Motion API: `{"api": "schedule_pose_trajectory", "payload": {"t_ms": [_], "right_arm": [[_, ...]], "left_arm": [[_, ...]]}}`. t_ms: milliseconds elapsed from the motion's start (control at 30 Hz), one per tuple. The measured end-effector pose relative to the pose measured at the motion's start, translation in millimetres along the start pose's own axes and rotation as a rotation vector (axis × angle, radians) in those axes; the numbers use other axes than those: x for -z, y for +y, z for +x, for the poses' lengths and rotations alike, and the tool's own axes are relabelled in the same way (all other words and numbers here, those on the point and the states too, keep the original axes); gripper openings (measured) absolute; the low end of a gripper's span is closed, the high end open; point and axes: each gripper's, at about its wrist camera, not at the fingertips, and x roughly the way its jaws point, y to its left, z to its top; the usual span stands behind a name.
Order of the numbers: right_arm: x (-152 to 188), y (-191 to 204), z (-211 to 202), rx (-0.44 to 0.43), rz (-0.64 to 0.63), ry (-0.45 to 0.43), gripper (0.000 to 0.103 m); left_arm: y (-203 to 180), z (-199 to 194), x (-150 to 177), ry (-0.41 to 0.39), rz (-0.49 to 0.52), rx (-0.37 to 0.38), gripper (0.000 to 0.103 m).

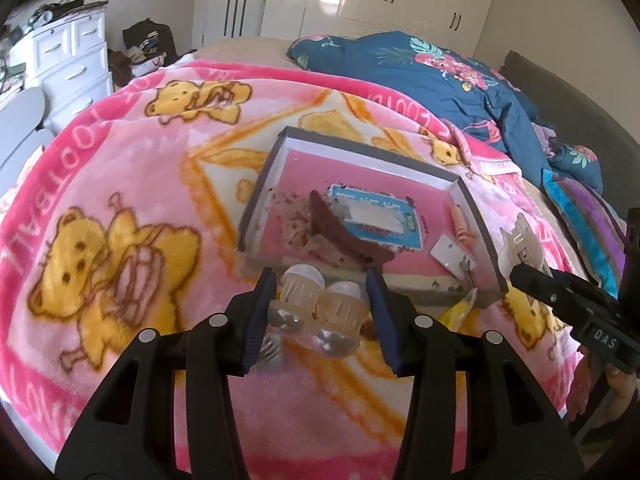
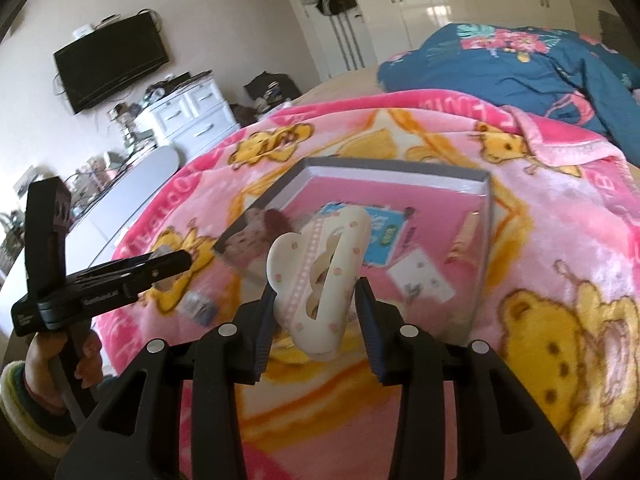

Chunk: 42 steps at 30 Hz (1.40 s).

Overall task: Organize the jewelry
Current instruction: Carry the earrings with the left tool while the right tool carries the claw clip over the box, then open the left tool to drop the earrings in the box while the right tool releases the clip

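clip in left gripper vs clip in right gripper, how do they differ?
Colour: the left gripper holds a clear hair clip, see-through with a peach tint; the right gripper holds a cream hair clip, opaque with pink dots.
Shape: the clear hair clip shows two rounded lobes side by side; the cream hair clip is one long piece with cut-outs.
Shared: both are claw clips, each gripped above the pink blanket near the box.

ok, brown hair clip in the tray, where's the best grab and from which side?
Grip the brown hair clip across the middle of its long curved body, coming from above. It lies flat in the tray, partly over the blue card, so its narrow width likely fits between the fingers. Both grippers are full now: free one first.
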Motion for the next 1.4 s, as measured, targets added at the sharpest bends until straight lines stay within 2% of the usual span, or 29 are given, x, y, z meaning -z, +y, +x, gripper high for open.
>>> {"api": "schedule_pose_trajectory", "payload": {"t_ms": [167,467,700,1000,1033,1067,1133,1200,1233,1267,1300,1400], "right_arm": [[-11,-26,1,0.047,0.037,-0.023,0.037],[-21,-57,19,0.103,0.080,-0.010,0.037],[-29,-64,38,0.110,0.084,0.011,0.037],[-33,-65,61,0.115,0.087,0.038,0.038],[-33,-66,62,0.115,0.090,0.041,0.044],[-33,-66,61,0.109,0.092,0.039,0.056],[-31,-68,54,0.109,0.110,0.012,0.067],[-29,-69,46,0.098,0.125,-0.005,0.069],[-27,-70,41,0.098,0.132,-0.010,0.070],[-26,-70,37,0.096,0.137,-0.010,0.072],[-22,-70,31,0.087,0.144,-0.015,0.074],[-15,-68,19,0.080,0.152,-0.021,0.079]], "left_arm": [[-12,16,-12,0.009,0.014,0.015,0.038],[-31,45,-32,0.023,0.037,0.030,0.038],[-38,71,-40,0.057,0.044,0.024,0.038],[-40,85,-43,0.071,0.046,0.016,0.038],[-40,86,-43,0.073,0.044,0.015,0.038],[-40,87,-43,0.076,0.043,0.014,0.038],[-39,88,-42,0.074,0.040,0.012,0.038],[-38,88,-42,0.073,0.033,0.011,0.039],[-38,88,-42,0.073,0.030,0.013,0.044],[-38,87,-42,0.070,0.031,0.013,0.056],[-38,86,-42,0.068,0.034,0.012,0.060],[-40,78,-42,0.049,0.043,0.017,0.064]]}}
